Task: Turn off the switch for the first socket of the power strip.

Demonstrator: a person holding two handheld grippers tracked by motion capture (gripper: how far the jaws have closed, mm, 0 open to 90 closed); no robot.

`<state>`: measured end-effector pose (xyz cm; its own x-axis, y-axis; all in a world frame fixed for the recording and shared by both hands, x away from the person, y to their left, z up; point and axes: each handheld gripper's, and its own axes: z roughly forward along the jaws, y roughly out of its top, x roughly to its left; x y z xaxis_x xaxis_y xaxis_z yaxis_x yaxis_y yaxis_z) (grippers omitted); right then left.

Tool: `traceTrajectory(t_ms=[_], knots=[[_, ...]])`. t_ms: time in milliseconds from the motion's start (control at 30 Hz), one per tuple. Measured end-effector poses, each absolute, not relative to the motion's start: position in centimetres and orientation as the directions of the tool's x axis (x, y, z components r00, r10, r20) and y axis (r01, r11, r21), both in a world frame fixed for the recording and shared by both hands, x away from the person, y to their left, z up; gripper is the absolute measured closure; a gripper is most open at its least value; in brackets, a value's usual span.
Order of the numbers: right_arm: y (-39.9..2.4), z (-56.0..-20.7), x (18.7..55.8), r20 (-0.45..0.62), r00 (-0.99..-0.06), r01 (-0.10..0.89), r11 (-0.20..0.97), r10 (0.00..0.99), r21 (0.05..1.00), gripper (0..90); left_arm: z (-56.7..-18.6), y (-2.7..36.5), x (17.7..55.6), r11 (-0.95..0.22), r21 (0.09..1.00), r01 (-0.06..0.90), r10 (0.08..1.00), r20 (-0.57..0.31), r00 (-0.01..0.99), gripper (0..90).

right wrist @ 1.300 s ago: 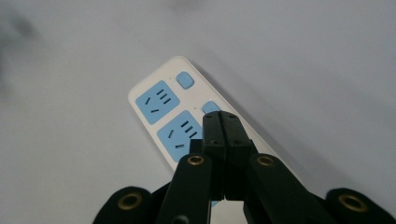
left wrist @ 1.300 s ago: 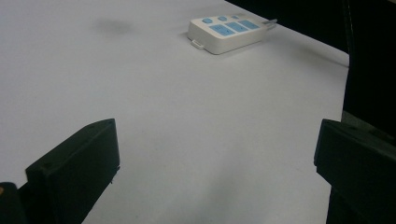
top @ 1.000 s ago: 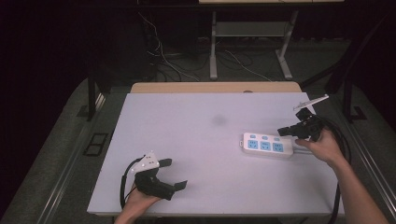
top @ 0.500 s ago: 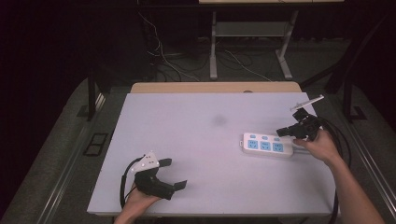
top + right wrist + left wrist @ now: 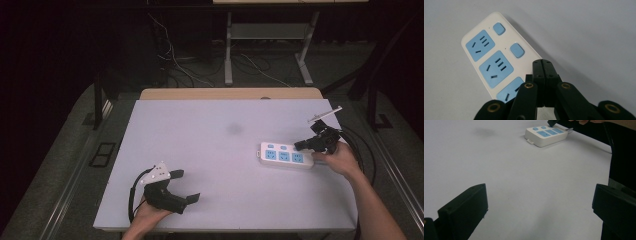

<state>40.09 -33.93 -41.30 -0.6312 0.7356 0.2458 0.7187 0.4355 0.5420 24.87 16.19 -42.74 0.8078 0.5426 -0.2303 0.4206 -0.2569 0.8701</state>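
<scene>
On the pale grey table top (image 5: 220, 150), the white plastic power strip with light blue sockets (image 5: 286, 155) lay near the right edge. The high view showed the right gripper (image 5: 300, 145) over the strip's right end, but not how its jaws stood. The right gripper view showed them pressed together with nothing between, above the strip's third socket and beside two blue buttons (image 5: 517, 50). The left gripper (image 5: 187, 186) rested near the front left corner; its own view showed the jaws wide apart, empty.

The power strip (image 5: 491, 60) is partly hidden behind the right gripper (image 5: 542, 62), whose closed jaws cover its third socket.
</scene>
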Motion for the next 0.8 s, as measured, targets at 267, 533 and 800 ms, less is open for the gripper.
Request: traceTrajectory(t_ms=[267, 533, 800], knots=[[-34.29, -41.68, 39.93, 0.263, -0.627, 0.714, 0.407, 0.733, 0.57, 90.0, -42.69, 16.25, 24.83, -0.257, 0.87, 0.42, 0.542, -0.23, 0.808, 0.0], [-33.97, -41.6, 39.77, 0.234, -0.625, 0.71, 0.418, 0.745, 0.567, 90.0, -42.7, 16.26, 24.84, -0.259, 0.87, 0.419, 0.542, -0.228, 0.809, 0.0], [-34.08, -41.61, 39.52, 0.199, -0.623, 0.702, 0.429, 0.756, 0.568, 90.0, -42.7, 16.33, 24.83, -0.262, 0.87, 0.418, 0.543, -0.225, 0.809, 0.0]])
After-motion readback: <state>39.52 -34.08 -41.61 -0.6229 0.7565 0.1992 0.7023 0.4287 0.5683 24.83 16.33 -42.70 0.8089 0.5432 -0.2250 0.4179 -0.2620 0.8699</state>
